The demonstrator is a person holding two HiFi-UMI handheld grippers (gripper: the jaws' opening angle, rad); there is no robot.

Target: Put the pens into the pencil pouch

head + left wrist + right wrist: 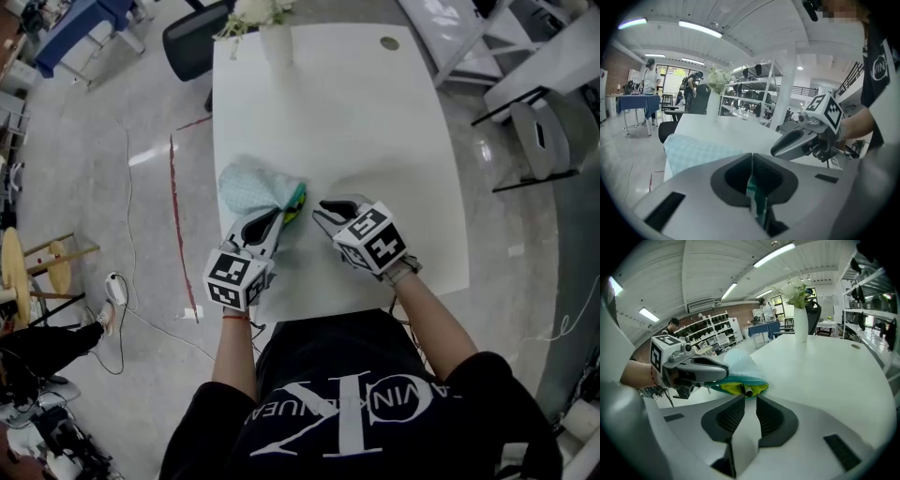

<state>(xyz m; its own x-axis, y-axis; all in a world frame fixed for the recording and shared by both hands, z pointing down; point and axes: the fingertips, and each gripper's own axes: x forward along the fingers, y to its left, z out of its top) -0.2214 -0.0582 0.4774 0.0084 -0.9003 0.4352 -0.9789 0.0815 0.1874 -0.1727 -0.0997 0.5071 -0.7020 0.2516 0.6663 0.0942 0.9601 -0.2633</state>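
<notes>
The left gripper's [751, 157] fingers [736, 176] are pressed together on a strip of teal fabric, the zip edge of the pencil pouch [698, 150], which stands upright in the thin slit between the pads. From that pinch the pouch's pale blue checked body spreads forward and to the left of the fingers, lying on the white desk [736, 129]. The right gripper's [749, 397] fingers [729, 416] stand a narrow way apart with nothing between them; bare desk shows through the gap. Just ahead of their tips lies the pouch's open mouth, teal-rimmed with a yellow-green lining, and the dark round end of a pen [748, 392] sits in that lining, close to the fingertips but not touched by them. To the left of the mouth, in the right gripper view, the left gripper's fingers clamp the teal rim from the side. From the head view the two grippers sit side by side at the near edge of the desk [356, 112], the left gripper [272, 217] on the pouch's [248, 187] near corner and the right gripper [323, 211] pointing at the colourful mouth from just beside it. Well beyond both sets of fingers, at the far end of the desk, stands a white vase of flowers [277, 42], with a dark office chair [192, 42] behind it.
</notes>
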